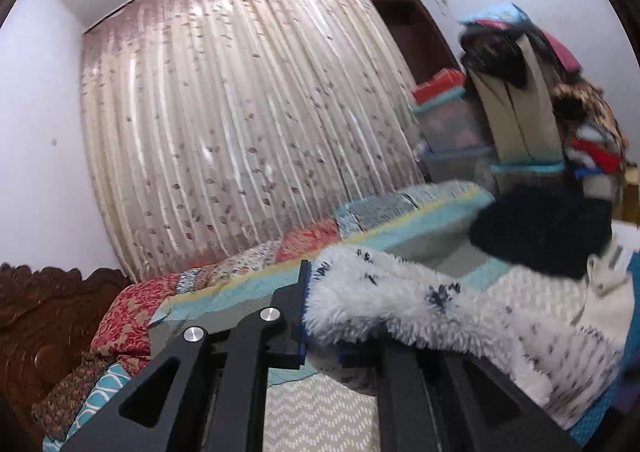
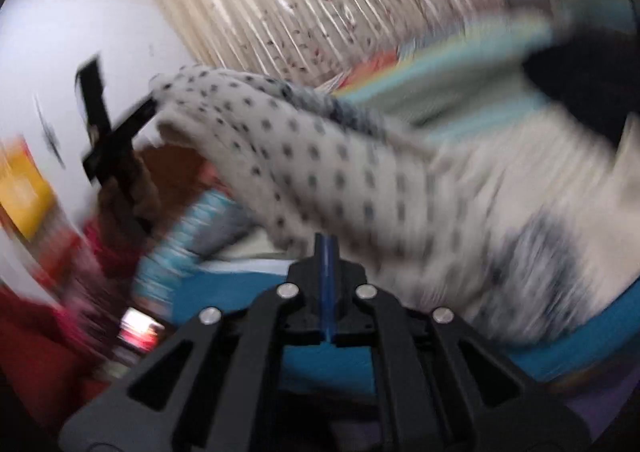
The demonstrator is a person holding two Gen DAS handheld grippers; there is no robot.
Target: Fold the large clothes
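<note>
Left hand-held gripper [image 1: 320,316] clamped on fleecy white garment [image 1: 420,308].

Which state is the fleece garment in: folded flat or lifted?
Lifted: the fleece garment hangs from the left hand-held gripper, clear of the quilt, not folded.

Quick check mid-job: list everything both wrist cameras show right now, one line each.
Fleece garment: one, white with dark flecks, dotted lining, lifted over the bed.
Patchwork bedspread: one, teal, red, yellow, on the bed.
Black garment: one, on the bed, right.
Curtain: one, cream-pink, behind the bed.
Headboard: one, dark carved wood, left.
Storage boxes: several, clear, stacked right.
Clothes pile: mixed colours, far right.
Left hand-held gripper: black, clamped on the fleece edge.
Right hand-held gripper: black, shut; nothing visibly held.
</note>
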